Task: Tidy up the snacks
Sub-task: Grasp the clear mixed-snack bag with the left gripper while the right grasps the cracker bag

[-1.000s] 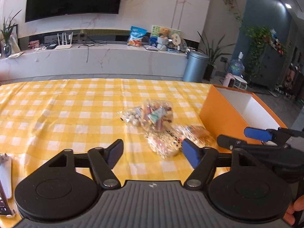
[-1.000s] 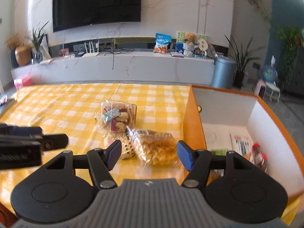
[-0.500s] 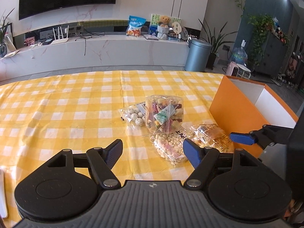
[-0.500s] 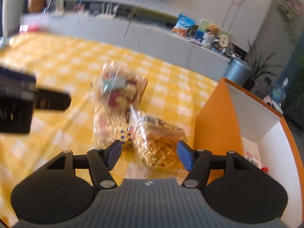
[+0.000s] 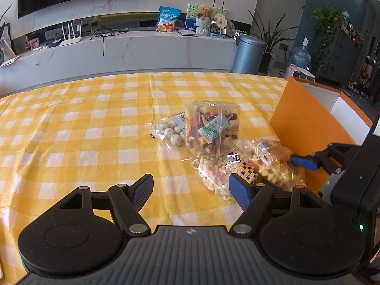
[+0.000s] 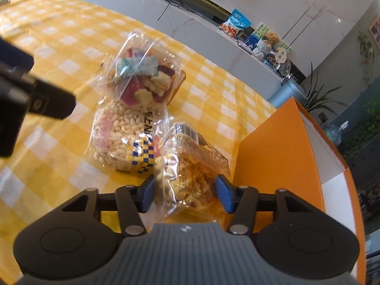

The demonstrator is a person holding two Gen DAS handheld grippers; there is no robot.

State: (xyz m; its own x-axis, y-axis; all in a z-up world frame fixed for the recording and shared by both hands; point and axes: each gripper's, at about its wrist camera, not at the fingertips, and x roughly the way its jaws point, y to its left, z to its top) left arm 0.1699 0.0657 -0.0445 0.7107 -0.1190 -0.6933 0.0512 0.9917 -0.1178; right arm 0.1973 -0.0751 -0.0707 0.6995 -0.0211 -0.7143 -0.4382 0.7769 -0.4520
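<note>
Right gripper (image 6: 185, 193) is closing around the cracker bag (image 6: 194, 173) beside the orange box (image 6: 280, 152); contact is unclear. Left gripper (image 5: 190, 190) hangs wide open, empty. Box inside is hidden.

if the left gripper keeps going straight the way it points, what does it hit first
Probably the bare yellow checked tablecloth: the open left gripper has nothing between its fingers, and the puffed snack bag lies just right of its line.

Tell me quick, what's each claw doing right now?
Left gripper: open, holding nothing.
Right gripper: fingers closing around the yellow snack bag, not yet clamped.
</note>
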